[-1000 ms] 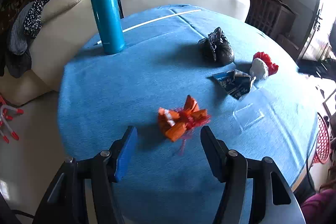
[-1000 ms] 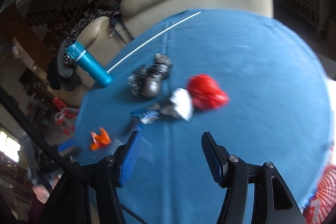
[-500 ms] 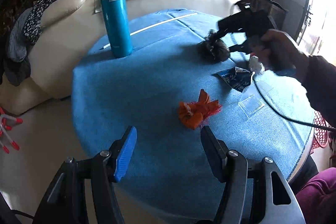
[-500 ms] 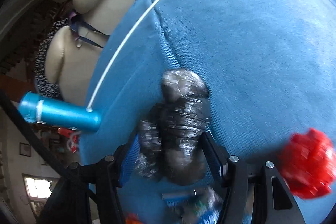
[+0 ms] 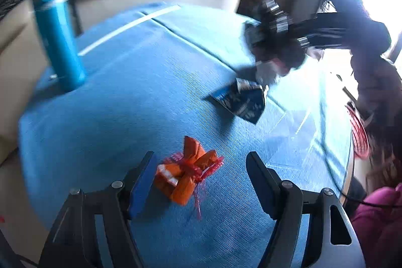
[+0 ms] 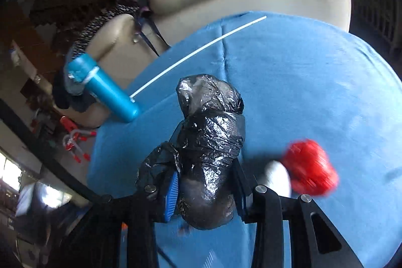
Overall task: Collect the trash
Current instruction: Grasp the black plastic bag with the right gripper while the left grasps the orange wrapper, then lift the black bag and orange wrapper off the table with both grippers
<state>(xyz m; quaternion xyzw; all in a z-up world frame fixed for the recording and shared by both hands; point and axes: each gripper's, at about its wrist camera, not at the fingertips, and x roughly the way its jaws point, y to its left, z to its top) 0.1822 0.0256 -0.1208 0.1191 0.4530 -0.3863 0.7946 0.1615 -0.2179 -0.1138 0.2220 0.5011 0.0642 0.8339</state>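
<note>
Right gripper (image 6: 204, 189) pinching black bag (image 6: 208, 150), lifted off worktop (image 6: 314, 82). Left gripper (image 5: 198, 182) spread around orange wrapper (image 5: 187, 176). Next, likely: close, lift; blue packet (image 5: 241, 99) at 1 o'clock.

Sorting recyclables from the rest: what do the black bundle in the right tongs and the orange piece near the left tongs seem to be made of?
The black bundle looks like thin glossy plastic film: crinkled, with sharp highlights. The orange piece looks like crumpled matte paper or thin card caught in red plastic mesh netting; motion blur leaves it uncertain.
</note>
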